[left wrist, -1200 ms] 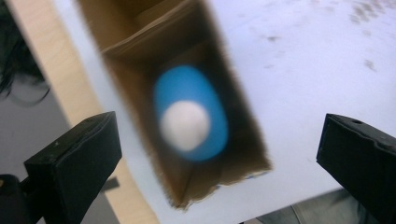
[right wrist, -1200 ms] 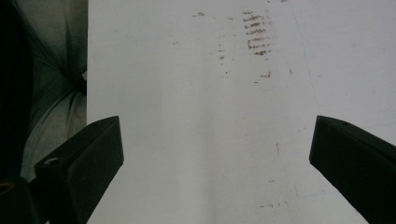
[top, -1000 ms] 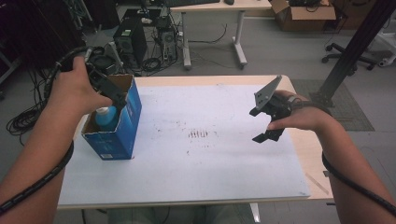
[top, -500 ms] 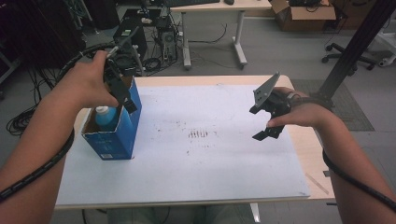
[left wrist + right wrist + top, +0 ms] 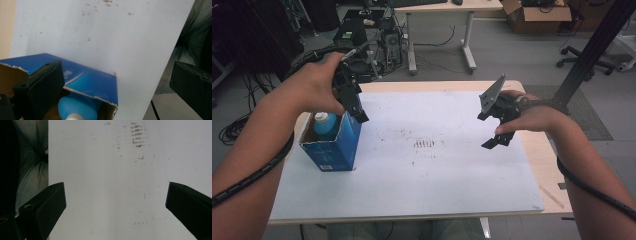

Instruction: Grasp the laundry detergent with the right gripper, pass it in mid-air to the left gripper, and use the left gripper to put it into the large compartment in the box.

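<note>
The left gripper (image 5: 354,107) hovers just above the blue box (image 5: 332,145), jaws spread wide with nothing between them, I think so as not to bump it. The box stands open at the table's (image 5: 412,200) left side, holding a blue bottle (image 5: 325,124) with a white neck. The right gripper (image 5: 498,131) waits well apart, jaws spread too.

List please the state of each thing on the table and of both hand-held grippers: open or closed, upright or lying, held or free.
Blue cardboard box: upright, top torn open, not gripped.
Light blue plastic bottle with white cap: upright inside the box, cap on.
Left hand-held gripper: open, empty, above the box's far right corner.
Right hand-held gripper: open, empty, above the white table sheet.
White table sheet: flat, marked with brown stains.
</note>
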### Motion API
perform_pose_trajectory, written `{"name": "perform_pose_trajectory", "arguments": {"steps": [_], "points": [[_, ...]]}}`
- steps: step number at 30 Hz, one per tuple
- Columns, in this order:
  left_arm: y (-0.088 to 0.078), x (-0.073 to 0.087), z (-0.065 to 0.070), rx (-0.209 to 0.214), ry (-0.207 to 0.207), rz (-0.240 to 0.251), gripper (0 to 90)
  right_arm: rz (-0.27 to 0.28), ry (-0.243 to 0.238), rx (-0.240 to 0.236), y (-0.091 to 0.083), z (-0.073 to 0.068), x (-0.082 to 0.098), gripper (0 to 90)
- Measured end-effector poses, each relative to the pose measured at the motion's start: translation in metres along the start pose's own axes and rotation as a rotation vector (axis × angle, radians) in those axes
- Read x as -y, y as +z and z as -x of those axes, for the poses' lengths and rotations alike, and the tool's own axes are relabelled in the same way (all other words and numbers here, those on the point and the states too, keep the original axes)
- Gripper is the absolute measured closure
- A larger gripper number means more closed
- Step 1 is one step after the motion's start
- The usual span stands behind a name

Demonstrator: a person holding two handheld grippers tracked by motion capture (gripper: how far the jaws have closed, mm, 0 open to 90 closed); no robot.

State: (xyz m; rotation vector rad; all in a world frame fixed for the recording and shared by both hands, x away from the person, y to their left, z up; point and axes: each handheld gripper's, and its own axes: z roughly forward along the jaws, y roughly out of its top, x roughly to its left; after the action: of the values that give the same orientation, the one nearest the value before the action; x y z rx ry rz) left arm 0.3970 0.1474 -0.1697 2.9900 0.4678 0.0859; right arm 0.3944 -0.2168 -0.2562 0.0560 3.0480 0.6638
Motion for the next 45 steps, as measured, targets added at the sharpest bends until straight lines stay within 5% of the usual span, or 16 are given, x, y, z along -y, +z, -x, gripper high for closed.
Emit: {"name": "perform_pose_trajectory", "arguments": {"steps": [10, 17, 45], "points": [[0.011, -0.019, 0.014, 0.047, 0.185, -0.047, 0.2, -0.039, -0.015, -0.022, 0.001, 0.002, -0.007, 3.1], [0.023, -0.026, 0.016, 0.062, 0.239, -0.073, 0.2, -0.066, -0.023, -0.042, 0.006, 0.006, -0.012, 3.2], [0.034, -0.033, 0.010, 0.063, 0.246, -0.108, 0.2, -0.089, -0.020, -0.051, 0.005, 0.017, -0.009, 3.3]]}}
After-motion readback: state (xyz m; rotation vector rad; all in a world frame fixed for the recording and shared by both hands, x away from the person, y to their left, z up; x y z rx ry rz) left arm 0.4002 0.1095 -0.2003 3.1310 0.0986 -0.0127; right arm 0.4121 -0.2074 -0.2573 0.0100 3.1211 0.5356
